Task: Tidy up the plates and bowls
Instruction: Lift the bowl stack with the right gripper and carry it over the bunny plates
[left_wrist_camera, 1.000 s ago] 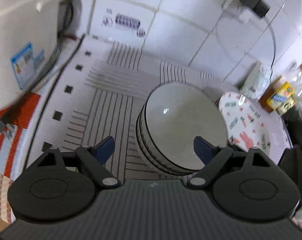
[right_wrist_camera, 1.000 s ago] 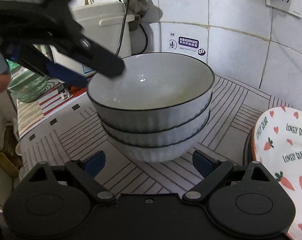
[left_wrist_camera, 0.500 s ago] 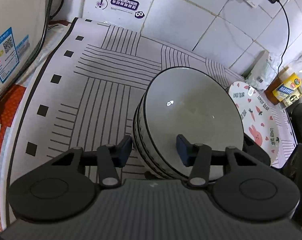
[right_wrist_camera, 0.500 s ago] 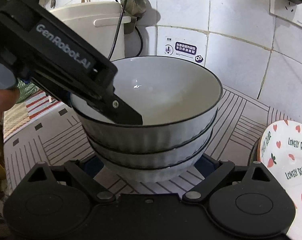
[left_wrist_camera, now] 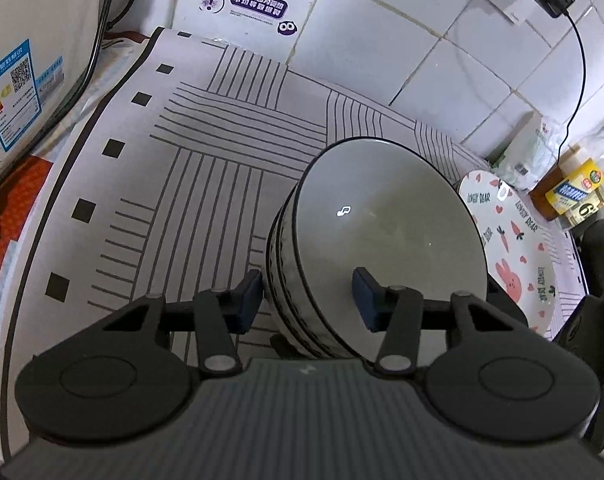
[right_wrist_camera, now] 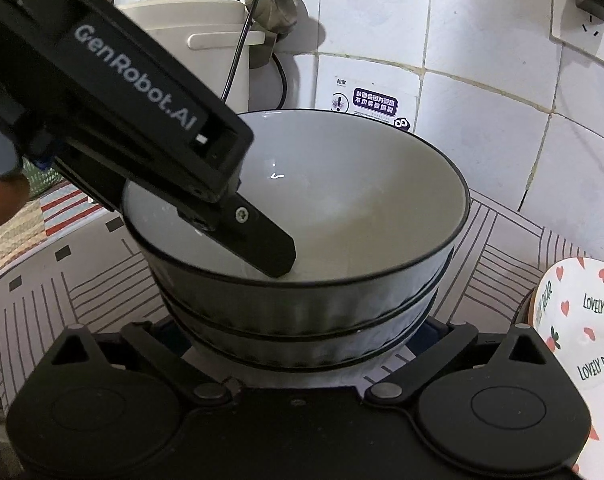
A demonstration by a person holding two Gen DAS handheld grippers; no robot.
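Gripping: your left gripper [left_wrist_camera: 306, 300] straddles the near wall of the top bowl [left_wrist_camera: 390, 232], one finger inside the bowl and one against the outer wall; whether it is clamped tight or only bracketing the wall cannot be told.
Stack: bowl stack [right_wrist_camera: 302, 300], ribbed bowls with dark rims nested together, stands on the striped mat [left_wrist_camera: 206, 168] toward the right side of the bench, well clear of the tiled back wall [left_wrist_camera: 382, 40].
Right gripper [right_wrist_camera: 298, 340]: spread wide at the foot of the stack, its fingers flanking the lowest bowl; contact is hidden beneath the bowls, so a hold cannot be confirmed.
Neighbour: the printed plate [left_wrist_camera: 514, 252] lies just beside the stack, on the side toward the bench's right edge.
Step in hand: by these views, you are securing the stack or its top bowl for relocation; nothing appears lifted yet.
Next move: firm up the left pinch on the wall, steady the base with the right, then raise straight up so the nested bowls do not tip onto the plate.
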